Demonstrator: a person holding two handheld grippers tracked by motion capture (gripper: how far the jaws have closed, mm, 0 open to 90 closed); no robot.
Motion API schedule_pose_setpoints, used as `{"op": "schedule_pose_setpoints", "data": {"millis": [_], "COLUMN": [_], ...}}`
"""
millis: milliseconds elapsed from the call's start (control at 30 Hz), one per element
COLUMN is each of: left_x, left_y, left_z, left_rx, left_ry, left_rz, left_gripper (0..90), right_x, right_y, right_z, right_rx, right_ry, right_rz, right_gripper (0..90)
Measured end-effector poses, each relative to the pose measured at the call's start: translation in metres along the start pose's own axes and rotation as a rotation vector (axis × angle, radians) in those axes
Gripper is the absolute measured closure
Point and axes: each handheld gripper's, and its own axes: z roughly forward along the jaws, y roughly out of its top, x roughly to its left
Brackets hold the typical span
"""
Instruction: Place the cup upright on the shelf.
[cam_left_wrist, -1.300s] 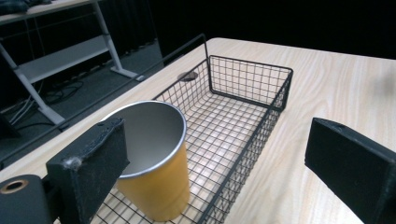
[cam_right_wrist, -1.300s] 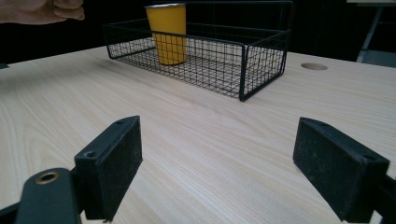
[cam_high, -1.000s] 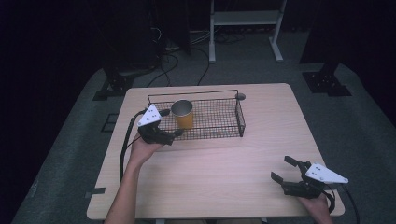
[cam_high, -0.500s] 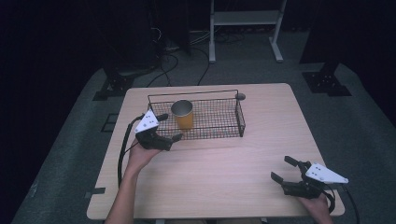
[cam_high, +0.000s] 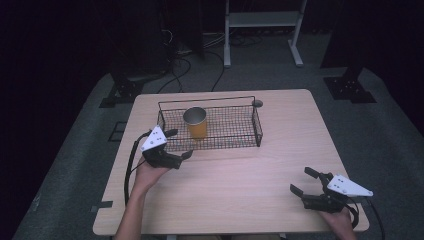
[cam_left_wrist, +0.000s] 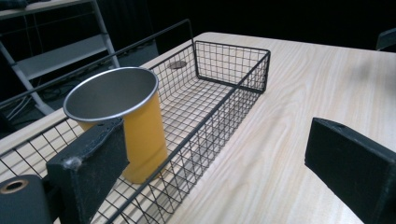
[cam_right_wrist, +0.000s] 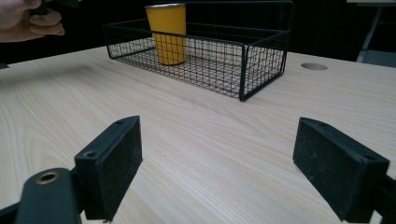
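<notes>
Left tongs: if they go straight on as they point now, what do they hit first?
Likely the wire basket's near long wall, which runs between the open left tongs. The yellow cup stands just behind it. Depth is uncertain.

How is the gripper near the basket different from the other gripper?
The left gripper is held up beside the wire basket, close to the yellow cup; the right gripper sits low at the table's near corner, far from both. The left gripper's jaws point toward the basket's near wall; the right gripper's jaws point across bare wood. Both have black jaws, wide open and holding nothing.
</notes>
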Motion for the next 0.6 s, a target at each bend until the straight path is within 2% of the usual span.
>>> {"op": "schedule_pose_setpoints", "data": {"millis": [100, 433, 600], "left_x": [-0.0003, -0.007, -0.0092], "left_y": [-0.0035, -0.0108, -0.0094], "left_z": [-0.0017, -0.0051, -0.0086], "left_rx": [0.008, 0.001, 0.0], "left_ry": [-0.006, 0.001, -0.001], "left_rz": [-0.013, -0.011, -0.005], "left_gripper": [4.8, 4.9, 4.8], "right_x": [0.0, 0.0005, 0.0007], "right_y": [0.0, -0.0001, 0.0], "right_z": [0.0, -0.0002, 0.0], "right_rx": [-0.001, -0.001, 0.001], "right_ry": [0.0, 0.004, 0.005], "right_rz": [-0.001, -0.008, -0.008], "right_gripper": [14.8, 14.8, 14.8]}}
